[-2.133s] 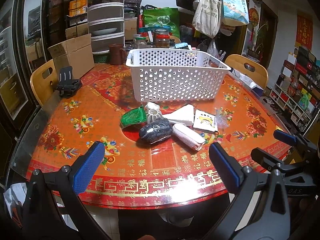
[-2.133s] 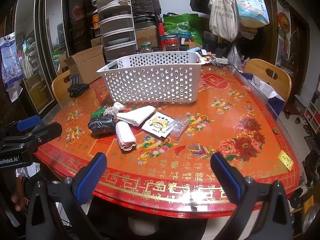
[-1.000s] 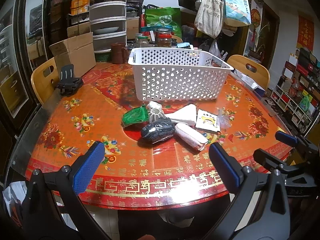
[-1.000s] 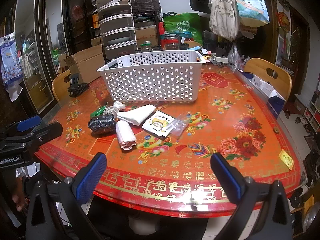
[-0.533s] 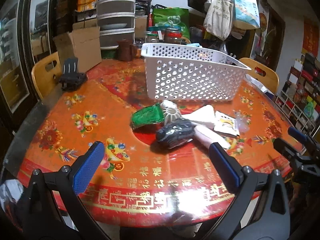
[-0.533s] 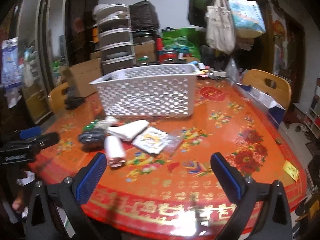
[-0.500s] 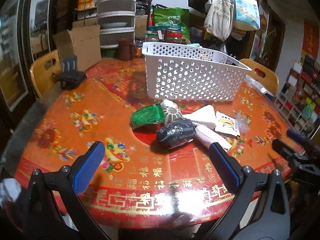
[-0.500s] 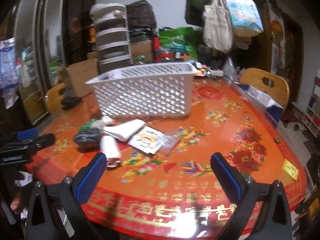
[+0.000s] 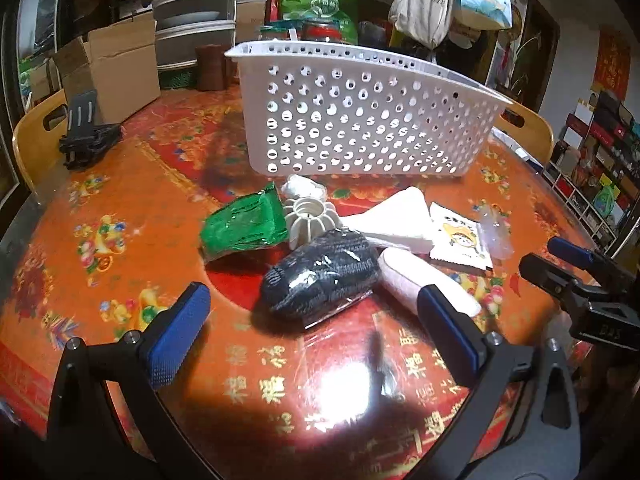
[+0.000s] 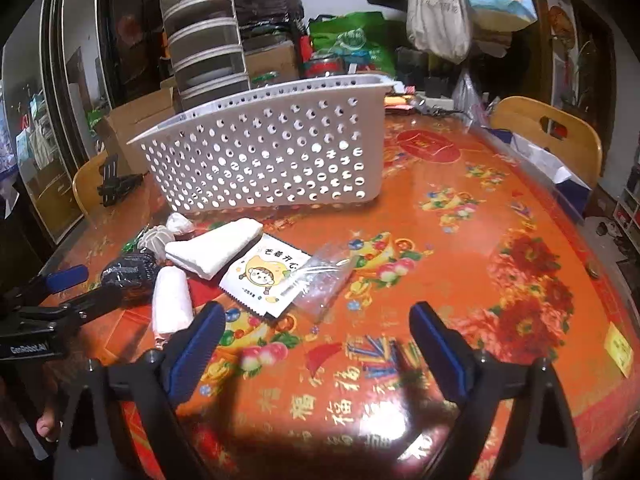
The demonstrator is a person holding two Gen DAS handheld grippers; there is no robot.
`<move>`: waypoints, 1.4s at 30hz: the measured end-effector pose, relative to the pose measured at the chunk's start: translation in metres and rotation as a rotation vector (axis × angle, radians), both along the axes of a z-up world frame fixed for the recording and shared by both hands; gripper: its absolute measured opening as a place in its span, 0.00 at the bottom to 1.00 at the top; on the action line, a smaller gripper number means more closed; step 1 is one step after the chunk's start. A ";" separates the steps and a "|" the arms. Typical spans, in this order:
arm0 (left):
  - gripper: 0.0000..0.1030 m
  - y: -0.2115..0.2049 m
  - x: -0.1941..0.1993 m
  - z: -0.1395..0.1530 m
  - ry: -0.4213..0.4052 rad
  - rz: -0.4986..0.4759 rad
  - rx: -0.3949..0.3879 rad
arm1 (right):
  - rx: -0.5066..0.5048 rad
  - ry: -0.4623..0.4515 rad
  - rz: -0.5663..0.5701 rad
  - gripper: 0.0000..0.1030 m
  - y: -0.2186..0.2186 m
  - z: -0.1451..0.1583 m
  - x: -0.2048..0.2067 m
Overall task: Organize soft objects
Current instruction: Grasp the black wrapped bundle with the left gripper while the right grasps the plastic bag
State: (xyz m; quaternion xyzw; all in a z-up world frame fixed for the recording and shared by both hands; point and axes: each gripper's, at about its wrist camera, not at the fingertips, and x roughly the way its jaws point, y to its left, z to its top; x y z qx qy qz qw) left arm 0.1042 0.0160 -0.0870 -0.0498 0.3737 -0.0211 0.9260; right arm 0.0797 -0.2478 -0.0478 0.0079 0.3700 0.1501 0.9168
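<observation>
- Dark knitted bundle in clear plastic wrap (image 9: 320, 276): on the red patterned tabletop (image 9: 120, 208), in front of the white perforated plastic basket (image 9: 360, 120), just ahead of the left gripper (image 9: 308, 320).
- Left gripper: spread wide, holding nothing. Right gripper (image 10: 316, 340): likewise released and bare, low over the table near the yellow-and-white cartoon sachet (image 10: 268, 276).
- Risk, as a judgement: slick wrap could slip from the pads or crumple; pinching only film might drop the bundle short of the basket.
- Crowding: pink-white rolled cloth (image 9: 424, 280) touching the bundle's right side, likely dragged along by a wide grasp.
- Nearby: green foil packet (image 9: 244, 228), cream ribbed plastic piece (image 9: 310, 218), folded white cloth (image 9: 396, 220), clear zip bag (image 10: 324, 280).
- Tall basket wall: needs a high lift to clear.
</observation>
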 end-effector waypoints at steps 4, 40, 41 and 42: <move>0.89 -0.002 0.008 -0.004 0.014 0.001 0.007 | -0.014 0.019 0.010 0.87 0.004 -0.004 0.010; 0.48 0.013 -0.003 -0.001 -0.033 -0.064 -0.079 | -0.089 0.035 0.038 0.35 0.020 -0.004 0.023; 0.48 0.013 -0.005 0.002 -0.042 -0.065 -0.075 | -0.089 0.027 0.041 0.35 0.020 -0.001 0.022; 0.48 0.013 -0.006 0.004 -0.048 -0.065 -0.074 | -0.088 0.020 0.044 0.35 0.021 0.001 0.020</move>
